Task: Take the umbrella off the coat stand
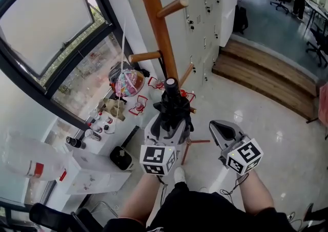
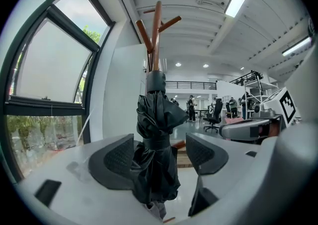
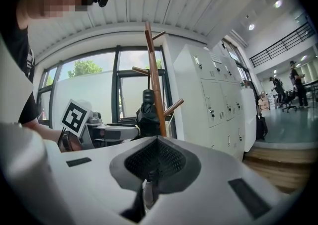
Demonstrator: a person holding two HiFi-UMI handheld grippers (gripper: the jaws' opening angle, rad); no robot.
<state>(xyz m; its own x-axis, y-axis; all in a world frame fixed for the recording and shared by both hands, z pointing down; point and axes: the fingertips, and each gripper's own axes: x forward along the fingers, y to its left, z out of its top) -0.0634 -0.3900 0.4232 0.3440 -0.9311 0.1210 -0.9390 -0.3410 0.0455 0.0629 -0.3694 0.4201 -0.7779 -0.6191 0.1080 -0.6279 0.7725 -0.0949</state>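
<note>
A black folded umbrella (image 1: 171, 113) stands upright, handle end up, right in front of the wooden coat stand (image 1: 159, 26). In the head view I cannot tell whether it still hangs from a peg. My left gripper (image 1: 168, 124) is around its lower half. In the left gripper view the umbrella (image 2: 156, 144) sits deep between the wide jaws of the left gripper (image 2: 159, 152). Its fabric lies against the left pad, with a gap at the right pad. My right gripper (image 1: 215, 126) floats to the right, apart from the umbrella, jaws shut with nothing in them. From there the umbrella (image 3: 146, 114) and stand (image 3: 154, 70) lie ahead.
White lockers (image 1: 205, 16) stand behind the stand, and a large window (image 1: 46, 26) is on the left. A low white shelf (image 1: 97, 128) carries bottles and clutter, with a colourful bag (image 1: 128, 82) above it. A wooden step (image 1: 266, 67) runs at the right.
</note>
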